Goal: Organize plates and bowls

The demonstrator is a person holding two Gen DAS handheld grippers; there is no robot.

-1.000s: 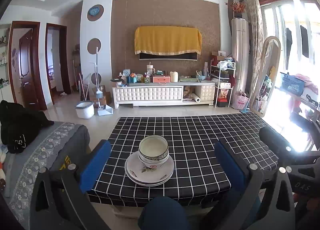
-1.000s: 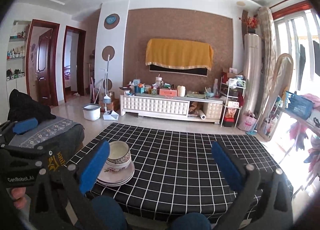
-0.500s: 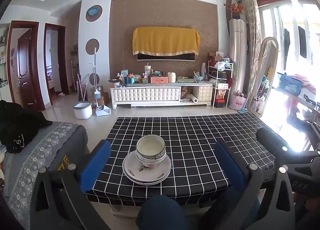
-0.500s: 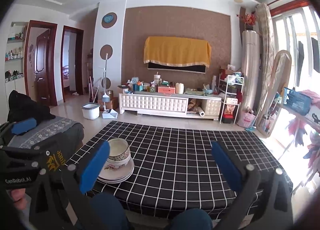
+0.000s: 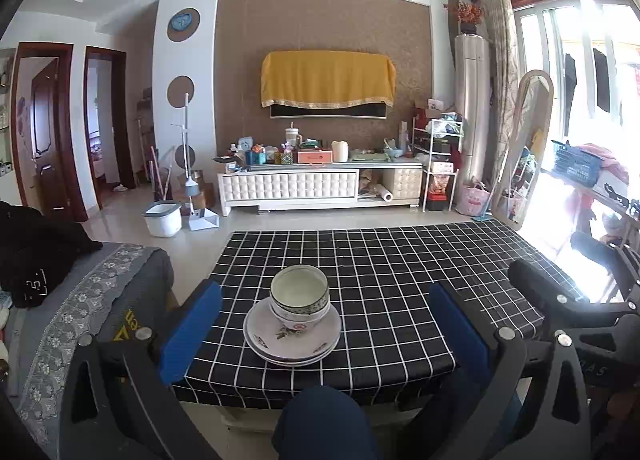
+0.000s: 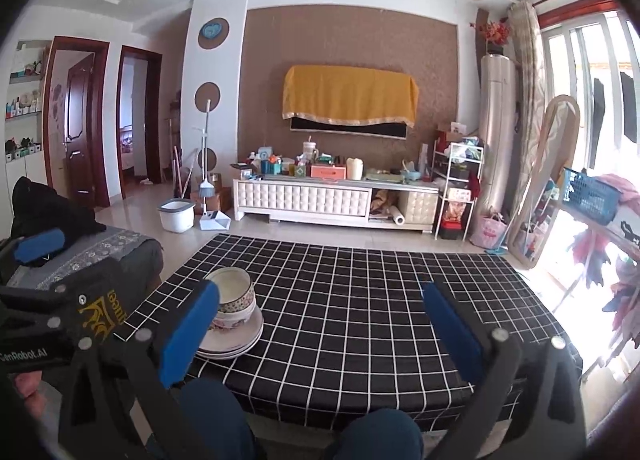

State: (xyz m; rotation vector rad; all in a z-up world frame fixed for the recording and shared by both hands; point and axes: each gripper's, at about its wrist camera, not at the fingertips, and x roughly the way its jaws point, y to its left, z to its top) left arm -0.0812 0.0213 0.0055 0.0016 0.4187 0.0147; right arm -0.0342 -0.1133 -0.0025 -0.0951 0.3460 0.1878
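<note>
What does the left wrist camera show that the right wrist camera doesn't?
Only the left view shows the right gripper from the side, off to its right, and the bowls and plates centred between its own open fingers. Only the right view shows the left gripper at its left edge and wall shelves by the doors; there its blue finger partly hides the stack. Both share the checked table, two stacked bowls on stacked plates, and the yellow cloth.

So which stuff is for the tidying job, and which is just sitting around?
For the job:
stacked bowls
plates under them
left gripper, open
right gripper, open

Just around:
checked tablecloth
white bucket
yellow cloth on the wall
blue basket
</note>
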